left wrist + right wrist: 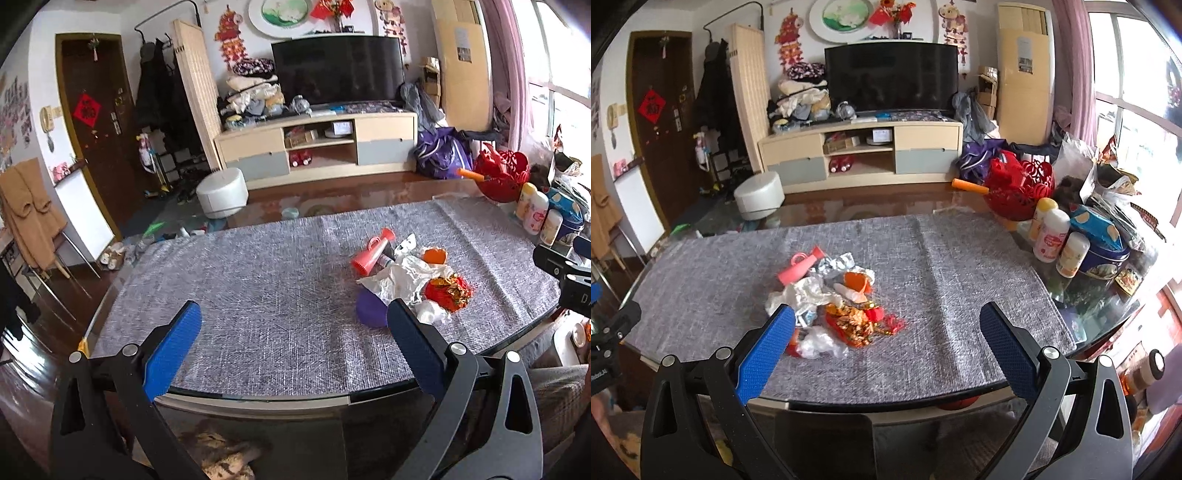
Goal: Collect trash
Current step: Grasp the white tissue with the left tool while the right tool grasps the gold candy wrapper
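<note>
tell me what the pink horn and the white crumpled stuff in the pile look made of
Pink horn: likely plastic, smooth moulded shape with even colour. White crumpled stuff: looks like thin plastic film or wrapper, creased and slightly translucent; it could be paper.

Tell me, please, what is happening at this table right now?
A person holds two grippers over a grey table mat. Both the left gripper and the right gripper are open and empty. A trash pile of crumpled wrappers, a pink plastic horn and red-gold foil lies on the mat, untouched.

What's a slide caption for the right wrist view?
Open right hand-held gripper above trash pile on grey mat.
</note>
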### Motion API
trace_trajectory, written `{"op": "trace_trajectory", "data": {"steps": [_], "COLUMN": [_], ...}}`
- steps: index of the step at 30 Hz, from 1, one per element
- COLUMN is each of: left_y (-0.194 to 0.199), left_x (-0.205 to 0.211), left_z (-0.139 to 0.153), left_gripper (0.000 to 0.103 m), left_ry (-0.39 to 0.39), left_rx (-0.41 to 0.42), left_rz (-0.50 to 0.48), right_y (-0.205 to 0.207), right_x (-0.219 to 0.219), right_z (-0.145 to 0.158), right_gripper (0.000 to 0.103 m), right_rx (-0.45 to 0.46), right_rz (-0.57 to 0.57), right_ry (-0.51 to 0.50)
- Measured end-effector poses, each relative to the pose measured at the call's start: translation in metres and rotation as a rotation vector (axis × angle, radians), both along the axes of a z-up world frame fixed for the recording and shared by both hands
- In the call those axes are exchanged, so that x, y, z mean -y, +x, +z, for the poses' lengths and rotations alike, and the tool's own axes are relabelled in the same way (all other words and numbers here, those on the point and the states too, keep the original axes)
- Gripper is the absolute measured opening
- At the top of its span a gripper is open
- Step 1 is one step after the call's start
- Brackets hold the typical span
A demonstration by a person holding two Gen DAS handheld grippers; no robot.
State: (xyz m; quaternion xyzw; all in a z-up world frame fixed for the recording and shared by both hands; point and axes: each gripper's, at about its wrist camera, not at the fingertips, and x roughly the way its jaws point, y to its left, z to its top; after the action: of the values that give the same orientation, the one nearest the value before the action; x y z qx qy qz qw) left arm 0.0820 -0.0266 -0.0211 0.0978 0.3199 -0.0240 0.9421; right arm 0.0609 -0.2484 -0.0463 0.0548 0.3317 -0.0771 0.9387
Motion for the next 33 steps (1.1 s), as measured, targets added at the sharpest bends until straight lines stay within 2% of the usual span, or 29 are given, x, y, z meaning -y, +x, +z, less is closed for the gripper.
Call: {"op": "trace_trajectory", "data": {"steps": [5, 10, 15, 17, 21, 24, 33], "left_y": [0.023, 0.046, 0.066, 0.072, 0.080, 0.086, 0.105], "left_x": [-0.002, 0.006, 0.018, 0.023, 0.032, 0.038, 0.051], "left_z": [-0.010, -0.026, -0.052, -0.059, -0.072, -0.080, -0.099], "left_gripper": [0.095, 0.095, 0.095, 0.095, 0.095, 0.087, 0.079], "left_ry": [-0.006, -0.031, -0.007, -0.005, -0.019, -0.022, -0.053], "left_rx": [-0.021, -0.064, -0.105, -0.120, -0.144, -0.163, -0.221], "left_rz": [-0.002, -0.033, -0.062, -0.074, -0.104, -0.125, -0.172], "right_y": [0.025, 0.050, 0.059, 0.062, 0.073, 0.081, 0.097], "right_x": [0.004, 0.010, 0.009, 0.007, -0.006, -0.010, -0.005], "right_z": [-0.010, -0.034, -0.059, -0.070, -0.092, -0.104, -0.122], "right_gripper": [0.100, 0.100, 0.099, 0.092, 0.067, 0.057, 0.054], "right_rx": [-0.030, -0.082, -0.114, -0.130, -0.180, -0.209, -0.236], "right_rz": [0.029, 0.037, 0.084, 0.119, 0.183, 0.208, 0.221], "right_ry": [-0.008, 0.002, 0.009, 0.028, 0.054, 0.079, 0.153]}}
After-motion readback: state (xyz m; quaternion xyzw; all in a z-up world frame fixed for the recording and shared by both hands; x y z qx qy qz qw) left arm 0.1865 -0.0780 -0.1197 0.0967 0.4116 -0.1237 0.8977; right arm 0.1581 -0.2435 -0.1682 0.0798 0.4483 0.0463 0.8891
